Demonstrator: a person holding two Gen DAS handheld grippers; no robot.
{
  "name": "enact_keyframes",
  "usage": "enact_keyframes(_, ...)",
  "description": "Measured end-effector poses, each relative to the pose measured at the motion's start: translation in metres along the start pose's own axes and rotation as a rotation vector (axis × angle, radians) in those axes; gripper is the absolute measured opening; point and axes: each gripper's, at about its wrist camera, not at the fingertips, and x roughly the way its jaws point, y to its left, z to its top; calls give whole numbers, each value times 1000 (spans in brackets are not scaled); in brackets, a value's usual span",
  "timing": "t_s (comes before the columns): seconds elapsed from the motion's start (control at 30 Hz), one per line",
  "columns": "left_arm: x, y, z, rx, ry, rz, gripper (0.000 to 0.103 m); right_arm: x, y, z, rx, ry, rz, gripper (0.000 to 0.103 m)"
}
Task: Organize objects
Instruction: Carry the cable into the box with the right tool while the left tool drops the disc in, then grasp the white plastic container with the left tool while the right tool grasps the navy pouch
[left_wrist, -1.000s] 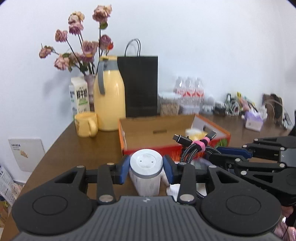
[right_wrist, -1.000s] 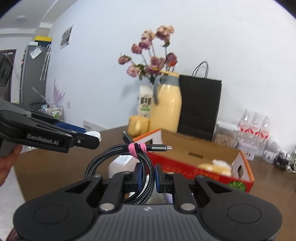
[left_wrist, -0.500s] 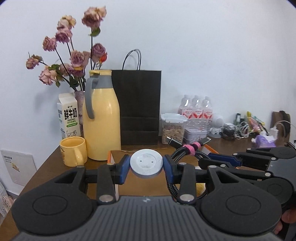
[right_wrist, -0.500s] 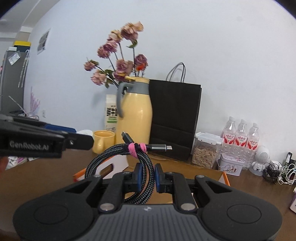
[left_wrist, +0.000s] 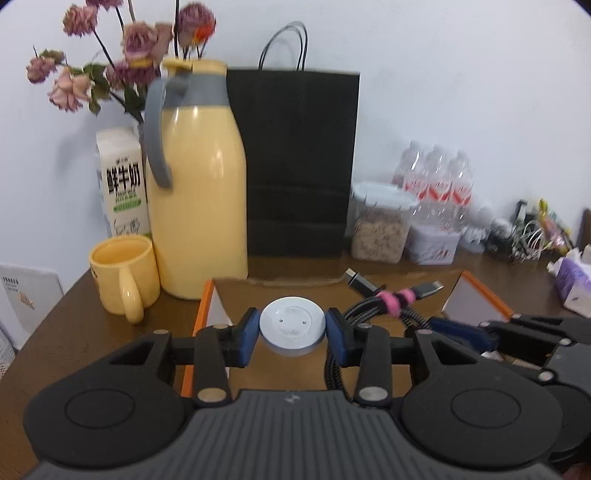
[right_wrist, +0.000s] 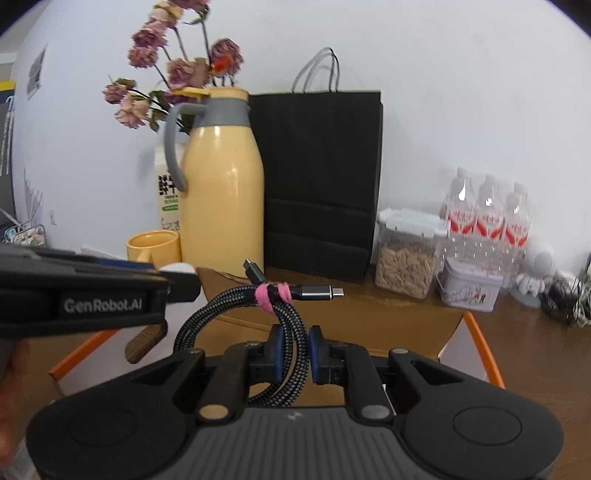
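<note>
My left gripper (left_wrist: 292, 334) is shut on a white bottle with a round white cap (left_wrist: 292, 325), held above the open orange cardboard box (left_wrist: 207, 306). My right gripper (right_wrist: 293, 350) is shut on a coiled black braided cable (right_wrist: 280, 314) bound with a pink strap, also held over the box (right_wrist: 480, 332). In the left wrist view the cable (left_wrist: 384, 302) and right gripper (left_wrist: 461, 332) sit just right of the bottle. In the right wrist view the left gripper (right_wrist: 181, 280) reaches in from the left.
Behind the box stand a yellow jug (left_wrist: 195, 206), a yellow mug (left_wrist: 123, 275), a milk carton (left_wrist: 122, 181), a vase of dried roses (left_wrist: 125, 48) and a black paper bag (left_wrist: 299, 162). A cereal jar (left_wrist: 380, 225), water bottles (left_wrist: 436, 177) and clutter lie at the back right.
Both grippers have moved forward and over the box with the bottle and cable still held. The jug and bag now look much nearer.
</note>
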Motion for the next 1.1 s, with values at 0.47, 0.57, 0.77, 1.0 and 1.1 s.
enact_keyframes(0.47,-2,-4,-3,15,-27,60,103,-2,-16,-6,49,48,-21,69)
enact_keyframes(0.57,-4,-5,-2,15,-37,88,103,-6,-19,-5,59,30,-20,89)
enact_keyframes(0.77,-4,-3,0,0,-31,98,103,-10,-21,-2,62,22,-21,100)
enact_keyframes(1.0,-28,-2,4,-10,-79,75,103,-33,-25,6,53,-29,-41,103)
enact_keyframes(1.1,-43,-2,4,-13,-106,65,103,-51,-26,10,49,-63,-41,103)
